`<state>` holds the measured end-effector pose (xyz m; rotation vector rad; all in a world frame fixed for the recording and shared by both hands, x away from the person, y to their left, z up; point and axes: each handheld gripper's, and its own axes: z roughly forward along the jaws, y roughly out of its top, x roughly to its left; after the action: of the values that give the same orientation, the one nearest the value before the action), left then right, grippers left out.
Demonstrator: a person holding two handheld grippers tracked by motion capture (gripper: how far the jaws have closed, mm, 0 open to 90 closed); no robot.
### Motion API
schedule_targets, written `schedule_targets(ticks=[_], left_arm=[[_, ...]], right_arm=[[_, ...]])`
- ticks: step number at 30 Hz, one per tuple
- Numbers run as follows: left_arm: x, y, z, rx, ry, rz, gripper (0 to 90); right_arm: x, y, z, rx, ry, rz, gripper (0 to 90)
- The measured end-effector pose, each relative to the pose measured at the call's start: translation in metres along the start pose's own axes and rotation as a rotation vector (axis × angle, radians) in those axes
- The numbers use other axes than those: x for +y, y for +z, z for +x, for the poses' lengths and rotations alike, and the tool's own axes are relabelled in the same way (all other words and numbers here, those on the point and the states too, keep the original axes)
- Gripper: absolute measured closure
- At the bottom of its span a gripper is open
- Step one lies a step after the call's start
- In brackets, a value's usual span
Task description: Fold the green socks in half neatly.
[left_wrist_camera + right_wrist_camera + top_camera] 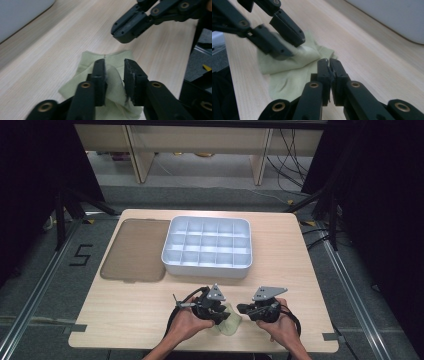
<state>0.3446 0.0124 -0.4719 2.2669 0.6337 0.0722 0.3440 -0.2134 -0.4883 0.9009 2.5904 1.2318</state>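
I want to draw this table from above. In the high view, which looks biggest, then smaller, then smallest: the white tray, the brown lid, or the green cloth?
1. White tray, about level with
2. brown lid: too alike to rank surely.
3. Green cloth, smallest, partly hidden by the left gripper.

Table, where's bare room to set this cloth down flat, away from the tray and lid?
The table is bare along its right side beyond the white divided tray, and at the front left below the brown lid. The front middle is crowded: the left gripper, right gripper and pale green cloth sit there.
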Motion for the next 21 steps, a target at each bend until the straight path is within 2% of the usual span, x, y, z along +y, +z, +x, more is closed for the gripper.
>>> schedule_targets(ticks=[1, 2, 3, 5, 6, 7, 8, 9, 10, 11, 12, 15, 18, 19, 20, 21], left_arm=[[0.001, 0.000, -0.002, 0.002, -0.027, -0.033, 65.6], [0.002, -0.002, -0.003, -0.005, -0.034, -0.047, 64.4], [0.003, -0.004, -0.003, -0.015, -0.025, -0.062, 63.9], [0.004, -0.008, -0.004, -0.026, -0.055, -0.091, 63.9], [0.005, -0.011, -0.004, -0.028, -0.047, -0.103, 64.2], [0.006, -0.013, -0.004, -0.035, -0.049, -0.113, 64.9], [0.006, -0.016, -0.004, -0.033, -0.046, -0.116, 65.9], [0.006, -0.019, -0.005, -0.032, -0.053, -0.125, 67.7], [0.005, -0.021, -0.005, -0.032, -0.044, -0.129, 69.7], [0.004, -0.024, -0.004, -0.028, -0.045, -0.132, 71.9], [0.003, -0.026, -0.004, -0.022, -0.041, -0.133, 74.3], [-0.002, -0.031, -0.001, -0.003, -0.037, -0.124, 79.2], [-0.011, -0.032, 0.003, 0.008, -0.026, -0.099, 81.1], [-0.014, -0.031, 0.003, 0.010, -0.039, -0.093, 81.4], [-0.018, -0.030, 0.005, 0.012, -0.023, -0.076, 81.8], [-0.022, -0.028, 0.005, 0.015, -0.032, -0.069, 82.2]], right_arm=[[0.000, -0.002, -0.001, -0.005, 0.007, 0.002, 86.4], [-0.001, -0.004, -0.001, -0.014, 0.020, -0.009, 86.3], [-0.001, -0.006, -0.001, -0.008, 0.028, -0.004, 86.2], [-0.001, -0.007, -0.004, -0.004, 0.010, -0.016, 85.8], [-0.002, -0.009, -0.004, -0.012, 0.028, -0.014, 85.7], [-0.002, -0.009, -0.004, -0.005, 0.020, -0.020, 85.5], [-0.002, -0.011, -0.003, -0.017, 0.046, -0.017, 85.3], [-0.002, -0.011, -0.004, -0.013, 0.029, -0.022, 85.2], [-0.002, -0.011, -0.004, -0.008, 0.021, -0.027, 85.1], [-0.001, -0.013, -0.004, -0.025, 0.019, -0.034, 85.2], [-0.001, -0.014, -0.003, -0.021, 0.034, -0.040, 85.2], [0.001, -0.018, 0.001, -0.011, 0.025, -0.053, 84.9], [0.003, -0.019, 0.007, 0.009, 0.003, -0.069, 84.8], [0.004, -0.018, 0.010, 0.012, -0.016, -0.077, 84.8], [0.005, -0.018, 0.013, 0.023, -0.016, -0.081, 84.8], [0.006, -0.017, 0.015, 0.029, -0.028, -0.078, 84.8]])
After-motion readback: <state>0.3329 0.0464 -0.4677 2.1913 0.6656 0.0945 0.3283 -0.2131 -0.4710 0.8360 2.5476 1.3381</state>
